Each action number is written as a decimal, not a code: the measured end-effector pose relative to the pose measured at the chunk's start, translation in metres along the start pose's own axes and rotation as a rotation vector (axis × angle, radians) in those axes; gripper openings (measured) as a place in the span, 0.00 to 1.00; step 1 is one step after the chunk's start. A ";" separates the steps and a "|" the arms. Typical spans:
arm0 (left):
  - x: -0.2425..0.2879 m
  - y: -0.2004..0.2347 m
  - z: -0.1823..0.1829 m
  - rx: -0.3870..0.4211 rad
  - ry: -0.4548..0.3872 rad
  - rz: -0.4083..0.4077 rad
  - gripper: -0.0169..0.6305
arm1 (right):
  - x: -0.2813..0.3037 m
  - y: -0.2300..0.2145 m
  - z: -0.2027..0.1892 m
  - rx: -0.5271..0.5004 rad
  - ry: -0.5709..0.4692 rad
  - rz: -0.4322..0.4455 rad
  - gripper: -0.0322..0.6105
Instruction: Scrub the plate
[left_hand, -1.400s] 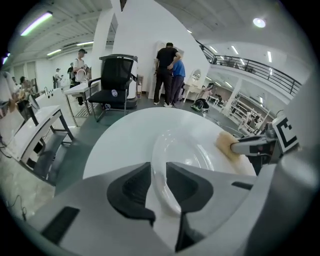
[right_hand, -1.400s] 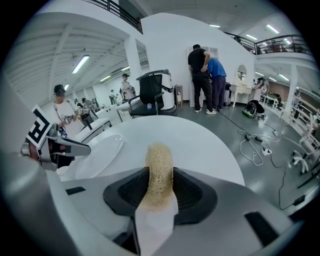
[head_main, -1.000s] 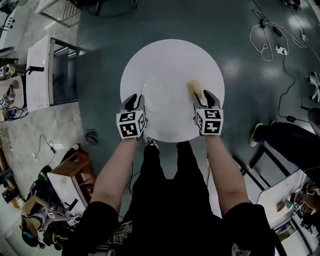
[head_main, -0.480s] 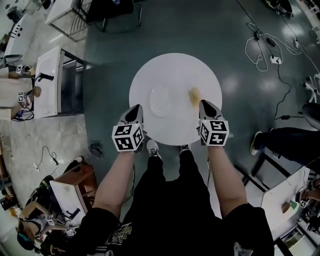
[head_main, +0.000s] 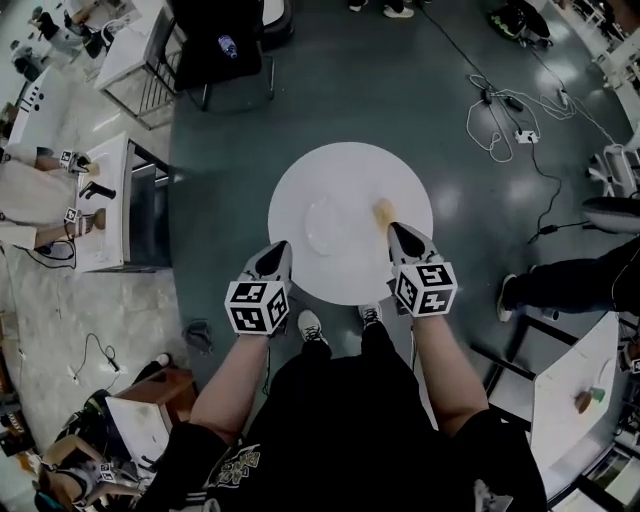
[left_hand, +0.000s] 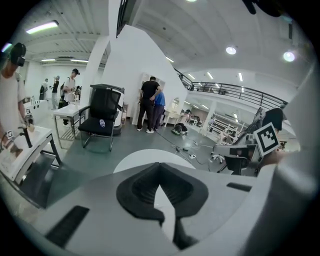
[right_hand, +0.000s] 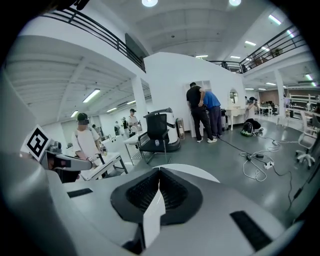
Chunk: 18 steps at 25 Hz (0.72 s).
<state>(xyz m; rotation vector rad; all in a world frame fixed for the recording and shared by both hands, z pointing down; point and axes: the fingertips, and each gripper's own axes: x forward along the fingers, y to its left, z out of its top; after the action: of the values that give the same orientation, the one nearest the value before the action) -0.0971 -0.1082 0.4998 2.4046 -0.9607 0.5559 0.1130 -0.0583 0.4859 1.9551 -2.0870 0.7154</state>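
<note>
White table, forearms parallel, left gripper, right gripper over near edge, jaws clenched (empty)

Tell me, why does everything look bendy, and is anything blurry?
Left gripper view: the wide lens bends the room into a circle with black corners. Right gripper view: same bending, ceiling lights glare white. Head view: sharp; the white round table is very bright, the floor shines.
</note>
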 end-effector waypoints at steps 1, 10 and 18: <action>-0.003 -0.002 0.001 0.005 -0.003 -0.010 0.04 | -0.005 0.004 0.003 0.000 -0.010 -0.003 0.09; -0.033 -0.012 -0.004 0.028 -0.006 -0.085 0.03 | -0.037 0.047 -0.009 0.021 -0.039 -0.017 0.09; -0.046 -0.025 -0.021 0.054 0.030 -0.166 0.03 | -0.063 0.083 -0.035 0.053 -0.035 -0.030 0.09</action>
<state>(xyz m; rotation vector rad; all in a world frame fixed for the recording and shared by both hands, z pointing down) -0.1134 -0.0565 0.4850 2.4884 -0.7333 0.5606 0.0328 0.0144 0.4701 2.0367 -2.0746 0.7437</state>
